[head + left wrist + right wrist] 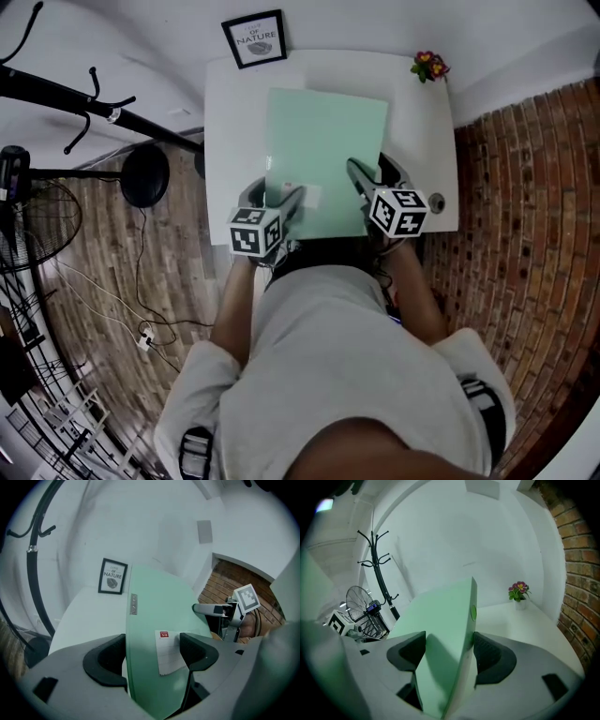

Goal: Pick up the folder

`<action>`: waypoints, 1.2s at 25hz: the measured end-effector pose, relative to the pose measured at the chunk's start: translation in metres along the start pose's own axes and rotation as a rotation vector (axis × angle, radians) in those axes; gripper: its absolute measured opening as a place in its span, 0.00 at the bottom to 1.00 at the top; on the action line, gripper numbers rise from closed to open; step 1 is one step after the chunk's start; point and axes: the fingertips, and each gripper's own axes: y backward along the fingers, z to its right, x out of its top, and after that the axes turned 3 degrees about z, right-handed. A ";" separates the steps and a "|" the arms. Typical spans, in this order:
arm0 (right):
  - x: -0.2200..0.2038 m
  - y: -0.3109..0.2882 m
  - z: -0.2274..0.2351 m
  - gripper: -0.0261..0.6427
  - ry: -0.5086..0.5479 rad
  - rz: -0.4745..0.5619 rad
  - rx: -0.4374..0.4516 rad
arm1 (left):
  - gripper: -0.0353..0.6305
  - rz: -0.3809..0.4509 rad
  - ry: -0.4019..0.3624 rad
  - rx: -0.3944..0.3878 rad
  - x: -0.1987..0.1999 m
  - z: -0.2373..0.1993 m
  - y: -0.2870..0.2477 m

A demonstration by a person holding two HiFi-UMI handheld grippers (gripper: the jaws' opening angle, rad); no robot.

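Over the white table (424, 117), the mint-green folder (323, 150) is pinched at its near edge, with the left gripper (281, 199) and right gripper (368, 184) both clamped on it. The grasp looks done; whether the far edge is clear of the tabletop is hard to say.

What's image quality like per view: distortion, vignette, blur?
Head view: strong fisheye, table edges bow, focus sharp there. Left gripper view: dark round vignette, folder soft at its near edge, framed print legible. Right gripper view: same vignette, greenish haze at left edge, flower pot crisp.
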 end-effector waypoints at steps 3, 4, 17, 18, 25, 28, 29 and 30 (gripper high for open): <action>0.017 0.005 0.003 0.51 0.000 0.044 -0.007 | 0.60 0.031 -0.045 -0.008 0.020 0.004 0.000; 0.025 0.005 0.004 0.51 0.002 0.061 -0.007 | 0.60 0.042 -0.062 -0.011 0.028 0.006 -0.001; 0.100 0.031 0.012 0.51 0.077 0.244 0.005 | 0.60 0.168 -0.190 -0.011 0.099 0.035 0.004; 0.106 0.034 0.013 0.51 0.083 0.262 0.005 | 0.60 0.180 -0.202 -0.013 0.105 0.038 0.003; 0.141 0.048 0.019 0.51 0.112 0.354 -0.001 | 0.60 0.245 -0.265 -0.036 0.140 0.053 0.004; 0.152 0.052 0.020 0.51 0.130 0.379 0.000 | 0.60 0.264 -0.277 -0.040 0.148 0.057 0.003; 0.155 0.053 0.020 0.51 0.140 0.387 0.000 | 0.60 0.272 -0.278 -0.042 0.150 0.057 0.003; 0.159 0.053 0.020 0.51 0.150 0.395 0.001 | 0.60 0.280 -0.279 -0.044 0.153 0.058 0.002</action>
